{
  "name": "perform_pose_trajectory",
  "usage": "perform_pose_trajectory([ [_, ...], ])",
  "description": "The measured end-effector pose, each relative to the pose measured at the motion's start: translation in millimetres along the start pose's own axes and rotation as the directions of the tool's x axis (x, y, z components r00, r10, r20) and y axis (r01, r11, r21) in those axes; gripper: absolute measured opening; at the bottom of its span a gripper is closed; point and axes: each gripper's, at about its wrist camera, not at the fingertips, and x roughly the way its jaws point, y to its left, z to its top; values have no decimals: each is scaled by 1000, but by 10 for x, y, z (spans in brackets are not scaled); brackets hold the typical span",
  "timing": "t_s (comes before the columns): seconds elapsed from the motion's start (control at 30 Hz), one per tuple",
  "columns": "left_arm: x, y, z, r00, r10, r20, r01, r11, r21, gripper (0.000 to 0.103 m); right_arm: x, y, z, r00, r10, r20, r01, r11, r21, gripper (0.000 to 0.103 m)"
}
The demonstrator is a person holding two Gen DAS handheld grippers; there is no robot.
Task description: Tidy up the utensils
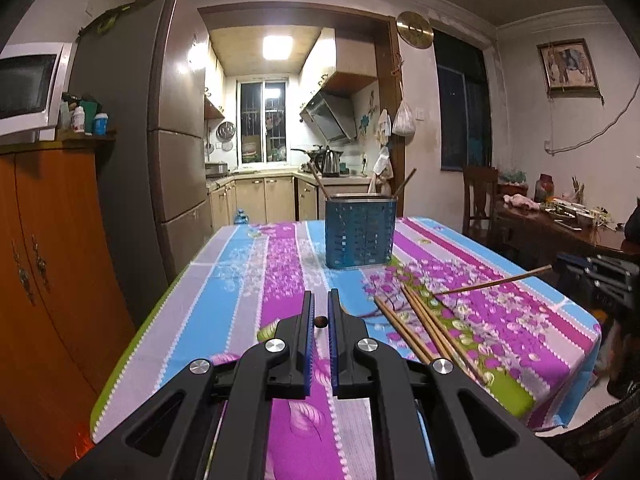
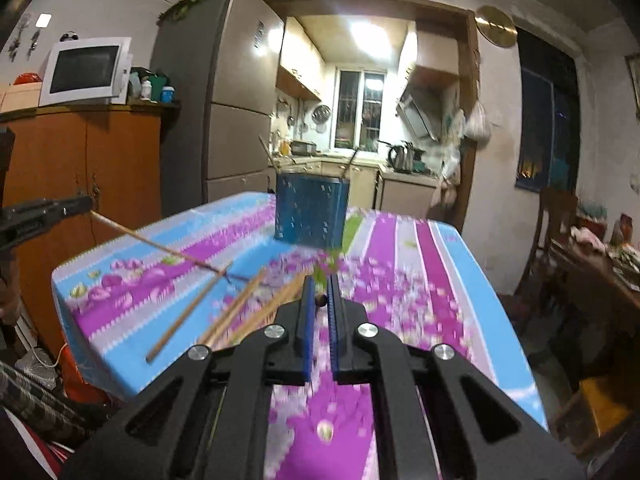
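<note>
A blue perforated utensil holder stands on the floral tablecloth, with two chopsticks sticking out of it. Several loose wooden chopsticks lie on the cloth to the right of my left gripper. Each gripper is shut on a chopstick seen end-on as a small brown tip between the pads: left, right. In the right wrist view my right gripper hovers over the cloth near loose chopsticks, with the holder ahead. The other gripper's chopstick slants in from the left.
An orange wooden cabinet with a microwave stands left of the table, next to a grey fridge. A wooden chair and a cluttered dark table are at the right. The kitchen lies behind.
</note>
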Motion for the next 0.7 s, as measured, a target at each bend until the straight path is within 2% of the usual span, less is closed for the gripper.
perform_pose_trajectory([
  [0.1,59,23,124,1000,-6,10,6,1000,11,8,122,-63,186,999,51,-11,-51,999,20,5],
  [0.33,285,83,456,999,-38,15,38,999,29,8,440,-245,665,994,101,-38,-99,994,56,5],
  [0.7,709,270,893,996,-95,-2,95,995,8,8,661,-328,977,994,92,-54,-90,995,42,5],
])
